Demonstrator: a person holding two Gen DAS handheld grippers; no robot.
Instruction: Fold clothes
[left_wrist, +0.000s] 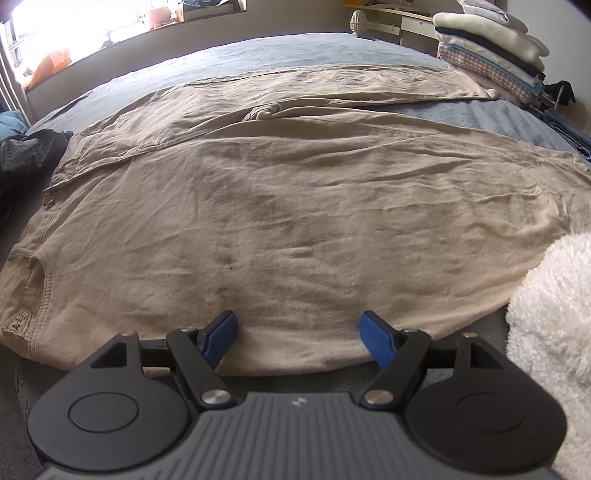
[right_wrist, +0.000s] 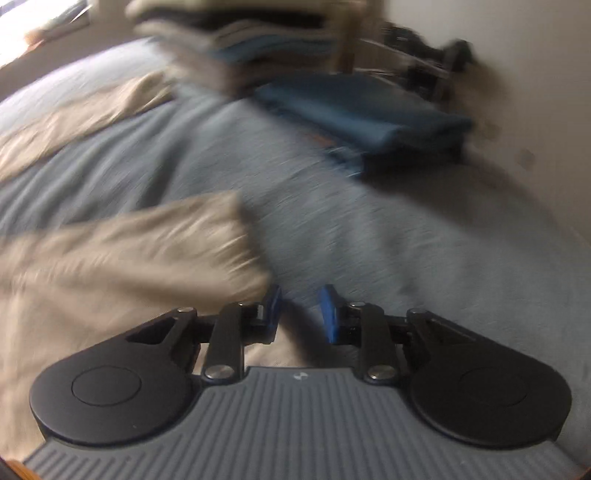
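A: So, where are the trousers?

B: The beige trousers lie spread flat across the bed, waist toward the left of my left view, legs running off to the right. A white fluffy cloth sits at their near right edge.

A: And your left tool?

B: My left tool stands released, its blue pads wide apart over the near hem, gripping nothing.

A: The right one?

B: My right tool is narrowly parted, with nothing between the pads. The view is blurred. A trouser leg end lies just left of its tips on the blue-grey cover. Folded blue cloth lies beyond, well apart, beside a stack of folded things.
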